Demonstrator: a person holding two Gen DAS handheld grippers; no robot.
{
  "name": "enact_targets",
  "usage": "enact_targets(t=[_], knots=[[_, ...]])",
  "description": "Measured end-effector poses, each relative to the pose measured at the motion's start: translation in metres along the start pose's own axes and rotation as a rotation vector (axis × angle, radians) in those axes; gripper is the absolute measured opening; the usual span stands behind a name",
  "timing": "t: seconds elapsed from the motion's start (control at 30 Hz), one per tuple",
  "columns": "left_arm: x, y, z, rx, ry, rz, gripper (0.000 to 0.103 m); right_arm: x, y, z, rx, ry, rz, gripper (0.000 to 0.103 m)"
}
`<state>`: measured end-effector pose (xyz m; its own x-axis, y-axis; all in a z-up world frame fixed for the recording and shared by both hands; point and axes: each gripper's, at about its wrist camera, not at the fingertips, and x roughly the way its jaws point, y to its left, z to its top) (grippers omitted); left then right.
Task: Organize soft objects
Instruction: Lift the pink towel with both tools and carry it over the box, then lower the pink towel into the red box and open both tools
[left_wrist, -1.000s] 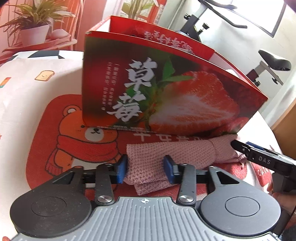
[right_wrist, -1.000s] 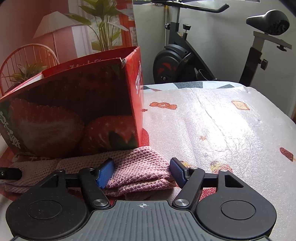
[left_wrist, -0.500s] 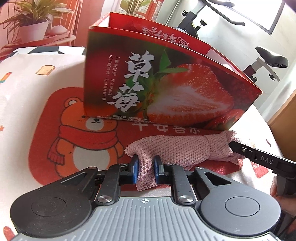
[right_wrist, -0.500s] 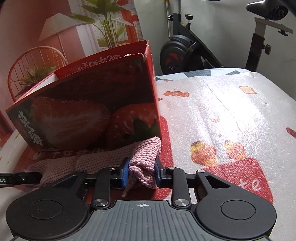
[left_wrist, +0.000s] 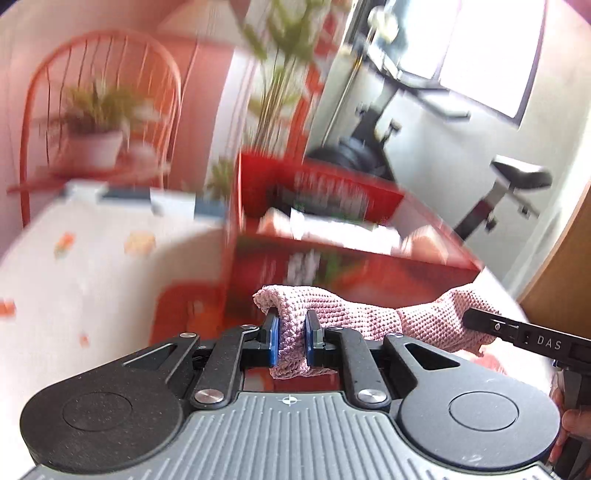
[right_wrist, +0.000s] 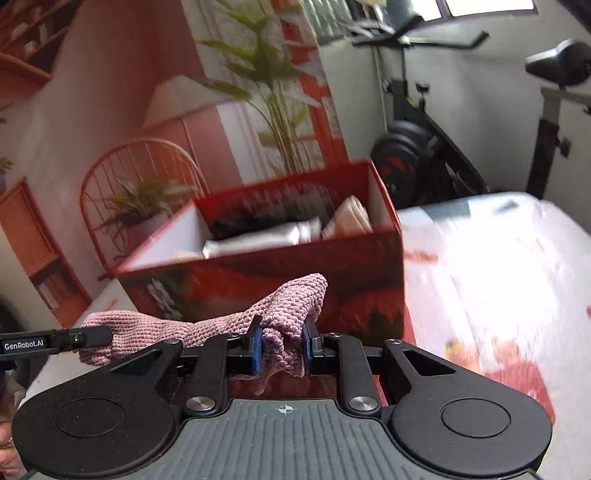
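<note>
One pink knitted cloth, bunched, sagging.

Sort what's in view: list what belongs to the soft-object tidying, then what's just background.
Job:
- pink cloth, pinched at one end by the left tongs and at the other by the right tongs
- red box, already holding folded items

Background:
- exercise bike
- wire chair
- potted plant
- printed table cover

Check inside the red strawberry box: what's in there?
The red strawberry box holds a rolled white-grey cloth and a folded cream item. The near wall hides anything lower down.
</note>
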<state>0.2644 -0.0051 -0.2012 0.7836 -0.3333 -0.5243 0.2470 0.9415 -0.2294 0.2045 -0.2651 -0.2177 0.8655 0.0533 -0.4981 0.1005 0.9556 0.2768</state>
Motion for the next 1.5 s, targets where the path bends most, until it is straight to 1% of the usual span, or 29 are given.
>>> enact_targets(t=[0.1, 0.2, 0.27, 0.33, 0.4, 0.47, 0.6, 0.7, 0.8, 0.87, 1.0, 1.2, 1.23, 1.3, 1.37, 1.43, 1.5], knots=[[-0.009, -0.009, 0.023, 0.053, -0.065, -0.008, 0.014, -0.011, 0.011, 0.025, -0.048, -0.060, 0.012, 0.019], [-0.006, -0.018, 0.048, 0.096, -0.093, -0.011, 0.015, -0.012, 0.017, 0.054, -0.096, -0.094, 0.006, 0.019], [0.005, -0.023, 0.066, 0.103, -0.081, -0.019, 0.014, -0.005, 0.019, 0.075, -0.122, -0.102, -0.006, 0.019], [0.019, -0.029, 0.083, 0.114, -0.058, -0.027, 0.015, 0.006, 0.017, 0.094, -0.140, -0.092, -0.016, 0.019], [0.036, -0.031, 0.094, 0.113, -0.009, -0.044, 0.015, 0.021, 0.014, 0.110, -0.161, -0.068, -0.034, 0.019], [0.055, -0.033, 0.101, 0.129, 0.031, -0.040, 0.015, 0.039, 0.011, 0.123, -0.184, -0.032, -0.058, 0.019], [0.093, -0.037, 0.108, 0.164, 0.143, -0.049, 0.015, 0.077, 0.003, 0.128, -0.182, 0.085, -0.086, 0.019], [0.117, -0.041, 0.104, 0.191, 0.218, -0.051, 0.015, 0.100, -0.001, 0.122, -0.168, 0.183, -0.098, 0.019], [0.132, -0.042, 0.100, 0.222, 0.248, -0.038, 0.015, 0.116, -0.003, 0.115, -0.148, 0.253, -0.104, 0.019], [0.139, -0.039, 0.100, 0.218, 0.261, -0.039, 0.015, 0.124, -0.006, 0.111, -0.129, 0.286, -0.110, 0.019], [0.150, -0.037, 0.099, 0.209, 0.281, -0.037, 0.015, 0.133, -0.008, 0.102, -0.123, 0.313, -0.112, 0.019], [0.152, -0.032, 0.097, 0.224, 0.276, -0.006, 0.016, 0.136, -0.011, 0.100, -0.139, 0.309, -0.131, 0.019], [0.151, -0.031, 0.098, 0.231, 0.272, -0.001, 0.017, 0.134, -0.011, 0.099, -0.157, 0.303, -0.142, 0.020], [0.147, -0.029, 0.102, 0.240, 0.256, 0.011, 0.025, 0.131, -0.009, 0.100, -0.193, 0.286, -0.159, 0.023], [0.141, -0.025, 0.107, 0.240, 0.233, 0.016, 0.047, 0.127, -0.007, 0.102, -0.211, 0.263, -0.173, 0.029], [0.134, -0.021, 0.111, 0.234, 0.207, 0.012, 0.056, 0.121, -0.006, 0.105, -0.221, 0.229, -0.184, 0.032], [0.127, -0.018, 0.116, 0.225, 0.191, 0.003, 0.061, 0.112, -0.006, 0.109, -0.218, 0.184, -0.186, 0.042]])
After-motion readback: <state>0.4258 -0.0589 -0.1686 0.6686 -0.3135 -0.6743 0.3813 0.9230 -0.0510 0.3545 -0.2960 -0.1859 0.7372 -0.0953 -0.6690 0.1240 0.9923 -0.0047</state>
